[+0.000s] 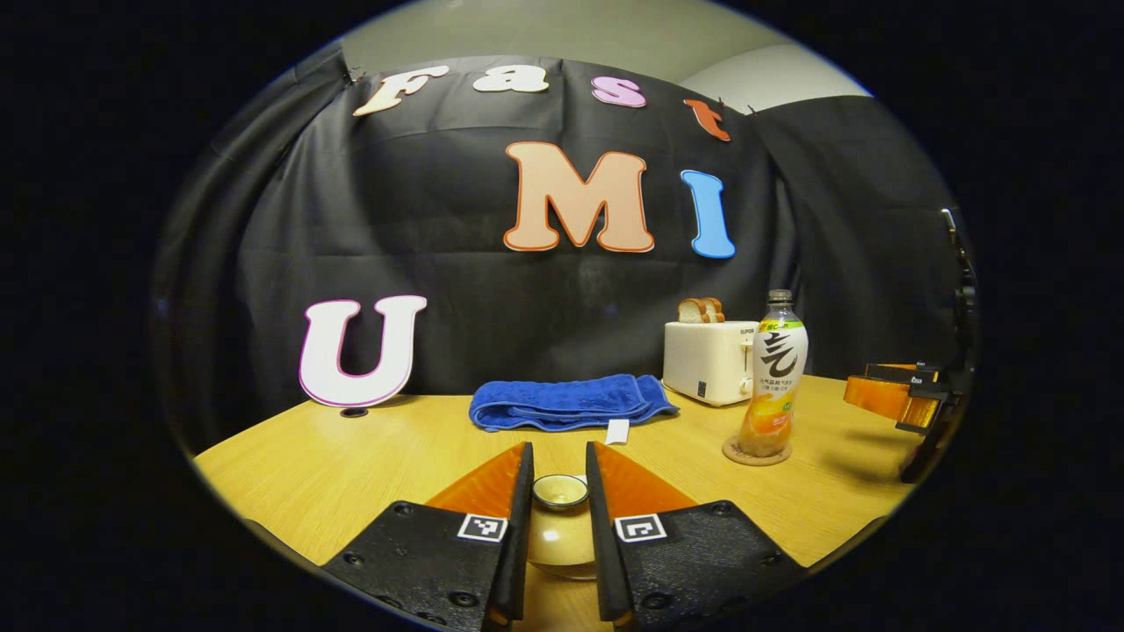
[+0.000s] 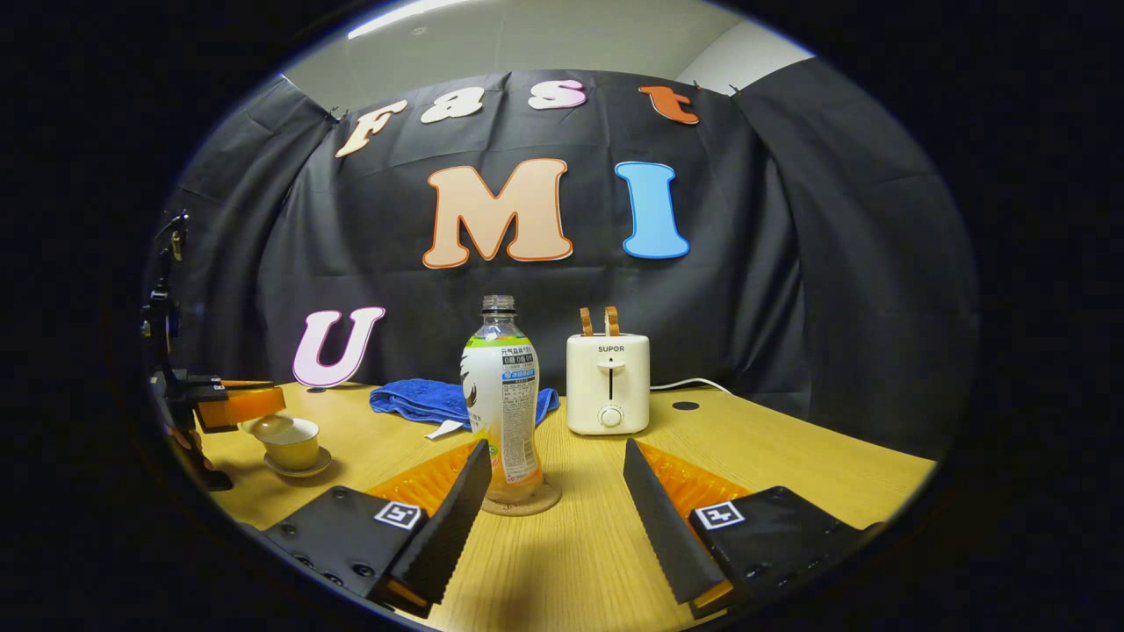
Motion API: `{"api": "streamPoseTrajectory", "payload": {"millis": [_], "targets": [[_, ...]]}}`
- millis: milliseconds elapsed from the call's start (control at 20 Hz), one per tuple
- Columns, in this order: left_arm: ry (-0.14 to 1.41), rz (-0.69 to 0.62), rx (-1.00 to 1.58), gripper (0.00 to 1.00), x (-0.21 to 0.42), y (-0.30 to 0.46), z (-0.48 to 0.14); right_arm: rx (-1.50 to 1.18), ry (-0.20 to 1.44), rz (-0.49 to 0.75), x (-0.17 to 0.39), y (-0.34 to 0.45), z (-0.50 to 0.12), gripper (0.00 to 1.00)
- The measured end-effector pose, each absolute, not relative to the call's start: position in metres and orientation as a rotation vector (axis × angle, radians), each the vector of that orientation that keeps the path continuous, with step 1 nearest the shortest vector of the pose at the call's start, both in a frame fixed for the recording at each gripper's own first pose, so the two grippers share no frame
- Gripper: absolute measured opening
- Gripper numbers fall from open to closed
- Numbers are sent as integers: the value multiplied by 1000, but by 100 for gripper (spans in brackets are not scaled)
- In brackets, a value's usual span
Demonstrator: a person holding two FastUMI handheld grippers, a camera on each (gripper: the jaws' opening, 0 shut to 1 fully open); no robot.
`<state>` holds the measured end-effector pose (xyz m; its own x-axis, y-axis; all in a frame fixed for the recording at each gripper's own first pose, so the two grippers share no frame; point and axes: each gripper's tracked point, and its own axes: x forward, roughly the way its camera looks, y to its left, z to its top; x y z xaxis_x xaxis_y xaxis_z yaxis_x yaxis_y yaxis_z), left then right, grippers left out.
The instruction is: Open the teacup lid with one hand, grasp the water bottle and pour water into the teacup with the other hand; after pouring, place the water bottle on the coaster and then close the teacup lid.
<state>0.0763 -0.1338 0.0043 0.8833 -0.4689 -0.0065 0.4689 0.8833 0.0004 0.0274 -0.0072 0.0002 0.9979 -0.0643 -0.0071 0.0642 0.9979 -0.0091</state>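
My left gripper (image 1: 558, 452) is shut on the knob of the teacup lid (image 1: 560, 493), whose pale dome shows between the fingers. In the right gripper view, the left gripper (image 2: 255, 405) holds that lid (image 2: 270, 427) tilted at the left rim of the pale teacup (image 2: 296, 446), which sits on a saucer (image 2: 303, 466). The uncapped water bottle (image 2: 503, 395) stands upright on a round coaster (image 2: 527, 502). My right gripper (image 2: 555, 452) is open just short of the bottle and touches nothing. The left gripper view has the bottle (image 1: 774, 377), the coaster (image 1: 757, 454) and the right gripper (image 1: 882, 391) at right.
A white toaster (image 2: 608, 382) with toast slices stands behind the bottle on the wooden table (image 2: 790, 456). A folded blue towel (image 1: 571, 402) lies at the back centre. A cable (image 2: 694, 383) runs from the toaster along the back edge.
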Motion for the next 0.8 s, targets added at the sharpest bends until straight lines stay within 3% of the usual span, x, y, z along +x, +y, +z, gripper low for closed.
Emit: {"api": "streamPoseTrajectory", "payload": {"millis": [800], "targets": [[79, -590, 15, 32, 81, -154, -7, -8, 9, -53, 28, -6, -1, 96]]}}
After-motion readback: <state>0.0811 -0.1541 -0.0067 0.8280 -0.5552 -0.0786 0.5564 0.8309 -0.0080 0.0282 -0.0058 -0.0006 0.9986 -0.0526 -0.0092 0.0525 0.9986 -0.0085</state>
